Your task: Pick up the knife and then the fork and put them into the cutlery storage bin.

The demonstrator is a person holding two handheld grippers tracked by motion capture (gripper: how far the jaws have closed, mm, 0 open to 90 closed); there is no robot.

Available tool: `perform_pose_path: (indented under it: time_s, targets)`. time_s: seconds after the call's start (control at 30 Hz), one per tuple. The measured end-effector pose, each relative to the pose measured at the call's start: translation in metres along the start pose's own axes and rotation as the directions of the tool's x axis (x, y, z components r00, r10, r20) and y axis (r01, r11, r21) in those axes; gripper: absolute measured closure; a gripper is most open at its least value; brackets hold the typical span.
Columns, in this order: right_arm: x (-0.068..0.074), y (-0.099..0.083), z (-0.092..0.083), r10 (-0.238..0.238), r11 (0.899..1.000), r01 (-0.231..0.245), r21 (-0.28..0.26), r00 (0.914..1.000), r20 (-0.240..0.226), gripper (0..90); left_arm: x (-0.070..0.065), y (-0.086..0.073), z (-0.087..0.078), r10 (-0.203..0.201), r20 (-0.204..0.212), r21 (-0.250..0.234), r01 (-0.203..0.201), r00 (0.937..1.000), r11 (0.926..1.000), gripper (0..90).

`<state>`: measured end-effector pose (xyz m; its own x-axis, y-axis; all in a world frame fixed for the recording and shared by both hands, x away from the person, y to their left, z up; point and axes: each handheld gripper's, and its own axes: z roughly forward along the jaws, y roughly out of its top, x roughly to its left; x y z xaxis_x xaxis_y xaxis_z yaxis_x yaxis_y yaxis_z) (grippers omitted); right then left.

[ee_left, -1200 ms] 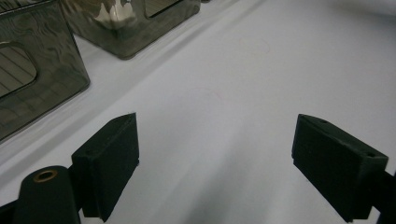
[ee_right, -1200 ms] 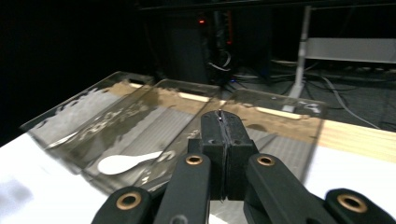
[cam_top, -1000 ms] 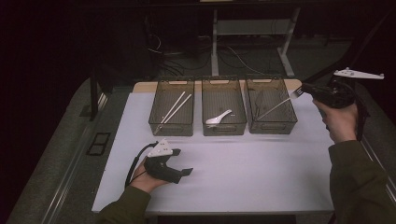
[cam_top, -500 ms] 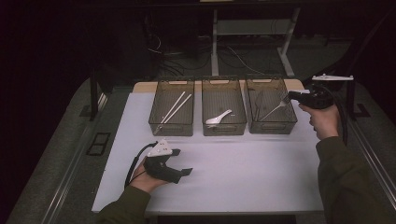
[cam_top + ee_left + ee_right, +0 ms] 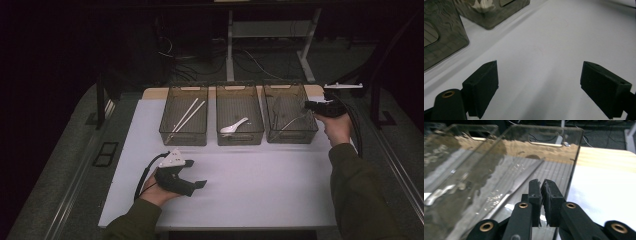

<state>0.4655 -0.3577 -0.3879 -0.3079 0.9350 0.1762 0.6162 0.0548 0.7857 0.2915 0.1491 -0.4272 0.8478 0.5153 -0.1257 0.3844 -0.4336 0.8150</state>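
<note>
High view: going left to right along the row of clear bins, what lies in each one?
Left bin with white chopsticks → middle bin with a white spoon → right bin with a thin silvery utensil → right gripper.

I am working in what looks like a lab or a recording room set up for handling trials. The surface [image 5: 250, 185] is covered with a plain white sheet and stands alone in a dark room, lit from above while everything around it falls into shadow. Behind it I see the white legs of a desk frame [image 5: 230, 45] and loose cables [image 5: 250, 62] trailing over a grey carpeted floor [image 5: 65, 170]. Three identical smoky clear bins [image 5: 240, 120] stand in a neat row at the far edge, laid out like a test bench. Dark metal stands [image 5: 102, 100] flank the surface on both sides.
</note>
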Motion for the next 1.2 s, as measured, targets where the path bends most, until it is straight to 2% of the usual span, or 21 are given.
perform_pose_path:
  time_s: [0.07, 0.17, 0.3, 0.43, 0.6, 0.83, 0.97, 1.2]
  targets:
    - [-0.001, -0.001, 0.002, -0.01, 1.0, 0.01, 0.008, 0.9999, 0.008, 80.0, 0.0, 0.0, 0.0, 0.004, 0.001, 0.005, -0.004, 1.0, 1.0, 14.1]
    - [0.0, -0.002, 0.006, -0.027, 0.999, 0.027, 0.02, 0.9994, 0.022, 67.9, 0.0, 0.0, 0.001, 0.007, 0.002, 0.009, -0.007, 1.0, 0.9999, 14.1]
    - [0.001, -0.003, 0.008, -0.028, 1.0, 0.028, 0.012, 0.9995, 0.017, 62.1, 0.0, 0.0, 0.0, 0.006, -0.001, 0.008, -0.006, 1.0, 1.0, 14.1]
    - [0.0, -0.001, 0.005, -0.019, 1.0, 0.019, -0.006, 0.9998, 0.009, 46.5, 0.0, 0.0, 0.001, 0.003, -0.003, 0.008, -0.003, 1.0, 1.0, 14.1]
    - [0.0, 0.001, -0.003, -0.019, 1.0, 0.019, -0.023, 0.9998, -0.003, 43.0, 0.001, 0.0, 0.0, 0.0, -0.004, 0.008, 0.0, 1.0, 1.0, 14.1]
    - [0.008, -0.002, -0.013, -0.044, 0.999, 0.043, -0.01, 0.9967, -0.068, 37.9, 0.003, 0.0, -0.003, -0.002, -0.016, 0.004, 0.002, 0.9999, 1.0, 13.9]
    - [0.013, -0.007, -0.021, -0.029, 0.999, 0.026, -0.022, 0.9924, -0.12, 36.2, 0.004, 0.0, -0.006, -0.003, -0.023, -0.007, 0.002, 0.9997, 1.0, 13.8]
    - [0.026, -0.013, -0.033, -0.059, 0.998, 0.053, -0.037, 0.9819, -0.18, 30.6, 0.007, -0.002, -0.009, -0.009, -0.016, -0.012, 0.009, 0.9998, 0.9999, 13.3]
